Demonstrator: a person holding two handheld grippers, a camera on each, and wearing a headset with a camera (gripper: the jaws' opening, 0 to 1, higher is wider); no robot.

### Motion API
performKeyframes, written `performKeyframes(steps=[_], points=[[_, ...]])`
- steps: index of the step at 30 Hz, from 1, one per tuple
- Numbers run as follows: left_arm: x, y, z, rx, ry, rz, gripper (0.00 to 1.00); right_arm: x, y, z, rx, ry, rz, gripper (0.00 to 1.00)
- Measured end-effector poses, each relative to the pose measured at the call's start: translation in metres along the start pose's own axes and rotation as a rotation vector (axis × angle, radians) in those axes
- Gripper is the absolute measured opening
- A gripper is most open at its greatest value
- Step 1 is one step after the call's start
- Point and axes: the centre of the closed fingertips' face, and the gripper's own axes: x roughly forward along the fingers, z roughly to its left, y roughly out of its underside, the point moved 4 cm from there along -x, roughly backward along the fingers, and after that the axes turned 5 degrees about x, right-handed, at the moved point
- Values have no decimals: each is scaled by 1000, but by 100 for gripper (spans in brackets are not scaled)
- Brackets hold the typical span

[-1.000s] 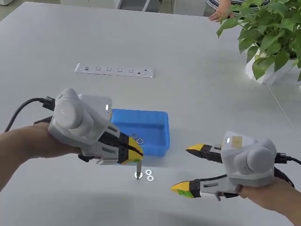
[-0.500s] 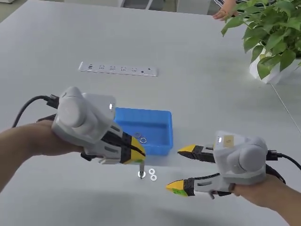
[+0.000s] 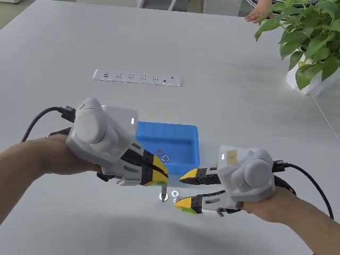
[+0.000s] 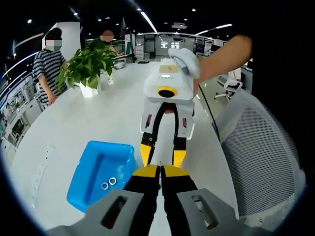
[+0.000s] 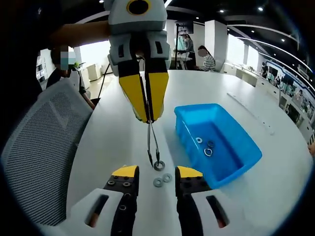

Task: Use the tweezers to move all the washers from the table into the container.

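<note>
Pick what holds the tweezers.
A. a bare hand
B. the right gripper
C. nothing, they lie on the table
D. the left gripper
D: in the right gripper view the tweezers hang from the shut jaws of the left gripper, with their tips at a washer, while the right gripper is open and holds nothing.

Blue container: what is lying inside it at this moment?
Three washers lie on the floor of the blue container. In the head view the left tongs cover its near left corner, so that part cannot be checked there.
</note>
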Motion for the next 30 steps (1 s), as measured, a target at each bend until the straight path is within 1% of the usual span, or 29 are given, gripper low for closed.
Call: performKeyframes(steps=[5,12,16,19,20,30], points=[[1,0,0,3,4,6,5,9,-4,1,-20,-30,9,25],[0,2,0,2,9,15,5,16,-10,4,-54,-55,7,19],[1,5,3,-1,11,20,5,18,-15,3,-70,-56,-1,14],[1,7,4,-4,9,24,5,21,-16,6,-84,-66,9,11],[1,8,5,-6,11,26,5,22,-16,7,-98,-62,15,11],[1,13,4,2,16,45,5,24,-14,6,-97,-58,25,9]])
